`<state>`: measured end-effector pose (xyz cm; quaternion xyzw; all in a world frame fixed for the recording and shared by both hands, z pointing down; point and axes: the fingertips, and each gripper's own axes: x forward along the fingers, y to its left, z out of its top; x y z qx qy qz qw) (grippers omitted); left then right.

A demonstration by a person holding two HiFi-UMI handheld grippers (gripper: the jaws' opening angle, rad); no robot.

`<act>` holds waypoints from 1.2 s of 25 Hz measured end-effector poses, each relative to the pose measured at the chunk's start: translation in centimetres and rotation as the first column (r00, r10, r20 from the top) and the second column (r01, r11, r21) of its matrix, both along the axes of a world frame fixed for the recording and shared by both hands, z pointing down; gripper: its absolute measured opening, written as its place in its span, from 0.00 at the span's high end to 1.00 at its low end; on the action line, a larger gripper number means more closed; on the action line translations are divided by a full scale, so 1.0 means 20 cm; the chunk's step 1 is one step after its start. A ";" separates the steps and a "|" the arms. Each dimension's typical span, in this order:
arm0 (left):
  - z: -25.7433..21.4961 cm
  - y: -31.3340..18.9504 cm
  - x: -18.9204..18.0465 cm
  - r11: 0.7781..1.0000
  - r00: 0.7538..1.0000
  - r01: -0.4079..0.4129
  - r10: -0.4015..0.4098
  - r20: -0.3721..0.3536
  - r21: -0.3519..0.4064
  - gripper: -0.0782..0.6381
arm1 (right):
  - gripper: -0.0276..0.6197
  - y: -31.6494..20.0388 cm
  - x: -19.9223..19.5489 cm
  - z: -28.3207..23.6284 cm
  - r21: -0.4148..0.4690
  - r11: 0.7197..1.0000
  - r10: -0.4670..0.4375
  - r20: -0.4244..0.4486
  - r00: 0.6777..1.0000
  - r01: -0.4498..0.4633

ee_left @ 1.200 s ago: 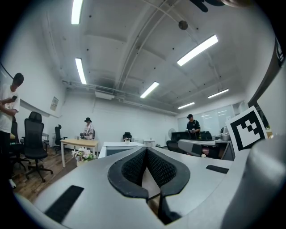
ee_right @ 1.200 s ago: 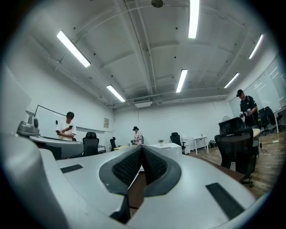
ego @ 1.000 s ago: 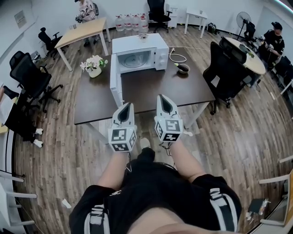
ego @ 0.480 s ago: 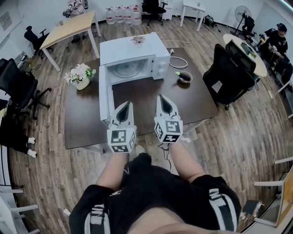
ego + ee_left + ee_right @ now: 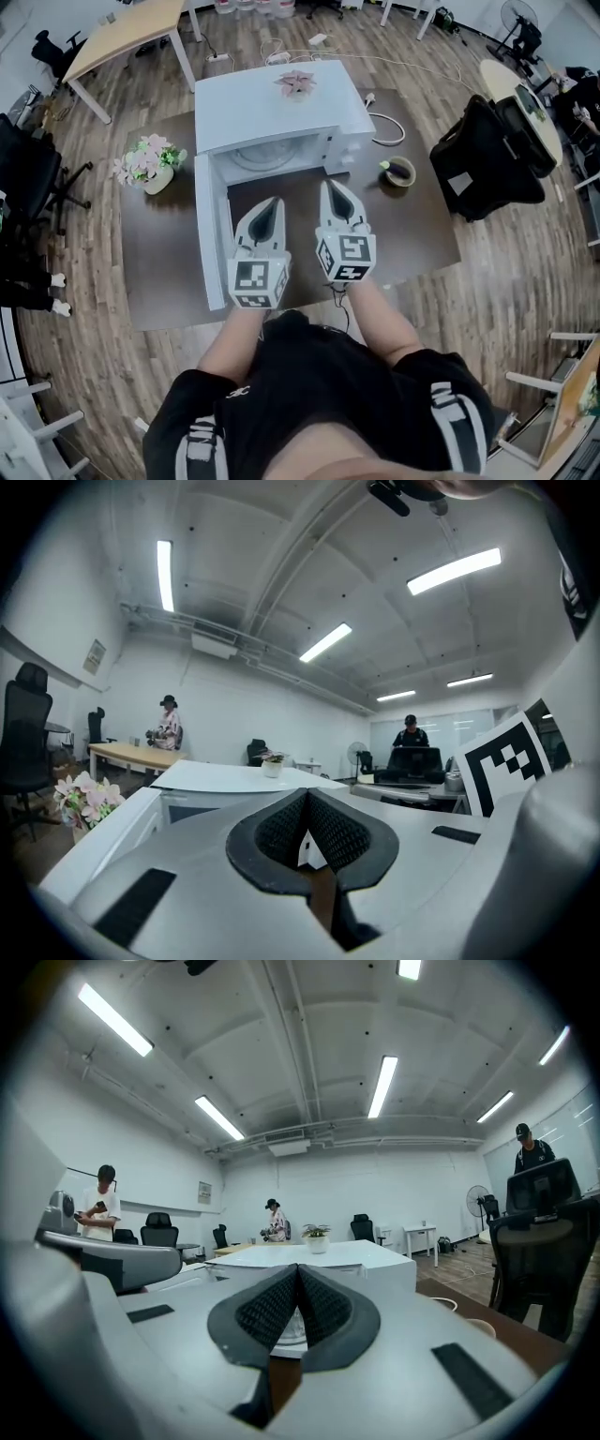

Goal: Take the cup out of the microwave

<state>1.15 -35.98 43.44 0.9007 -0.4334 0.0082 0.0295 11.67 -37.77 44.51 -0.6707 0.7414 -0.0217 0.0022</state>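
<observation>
Wood-floored office, dark table (image 5: 422,225); on it a white microwave (image 5: 272,108) stands straight ahead of both claws, long axis running crosswise to them, mouth facing them, door (image 5: 208,234) swung out just left of the left claw (image 5: 270,202). Left claw and right claw (image 5: 335,190) side by side, pointing level, each with jaws pressed together on nothing. Cup not plainly seen: only a pale glassy shape (image 5: 289,1324) inside the cavity, dead ahead of the right claw's tips, its axis and facing impossible to tell.
</observation>
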 end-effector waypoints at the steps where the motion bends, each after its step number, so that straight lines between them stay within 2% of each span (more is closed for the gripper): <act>1: 0.01 -0.04 0.01 1.000 1.000 0.002 -0.002 0.004 -0.002 0.89 | 0.96 -0.04 0.00 0.00 0.000 1.000 -0.005 0.000 1.000 0.005; 7: 0.04 -0.17 0.01 0.998 0.998 0.057 -0.056 0.016 -0.030 0.89 | 0.96 -0.16 0.03 0.04 -0.014 0.999 -0.045 0.026 0.999 0.046; 13: 0.00 -0.23 -0.02 0.988 0.989 0.149 -0.147 0.033 -0.038 0.89 | 0.95 -0.24 0.03 0.00 0.039 0.993 -0.112 0.033 0.993 0.110; 14: 0.00 -0.23 -0.02 0.986 0.986 0.164 -0.162 0.036 -0.038 0.89 | 0.88 -0.26 0.02 0.01 0.035 0.989 -0.143 0.035 0.989 0.141; 15: 0.00 -0.24 -0.02 0.983 0.983 0.179 -0.177 0.038 -0.041 0.89 | 0.72 -0.29 -0.01 0.03 0.029 0.983 -0.180 0.037 0.983 0.179; 17: 0.01 -0.26 -0.04 0.977 0.978 0.207 -0.206 0.038 -0.047 0.89 | 0.49 -0.33 -0.07 0.08 0.013 0.970 -0.243 0.036 0.969 0.243; 20: 0.02 -0.26 -0.06 0.969 0.969 0.243 -0.241 0.047 -0.049 0.89 | 0.30 -0.41 -0.16 0.17 -0.024 0.958 -0.285 0.034 0.958 0.286; 24: 0.04 -0.27 -0.10 0.957 0.958 0.283 -0.280 0.058 -0.057 0.89 | 0.23 -0.56 -0.19 0.29 -0.069 0.957 -0.281 0.038 0.959 0.283; 30: 0.13 -0.30 -0.15 0.937 0.940 0.338 -0.331 0.084 -0.088 0.89 | 0.21 -0.80 -0.22 0.46 -0.115 0.961 -0.251 0.028 0.968 0.252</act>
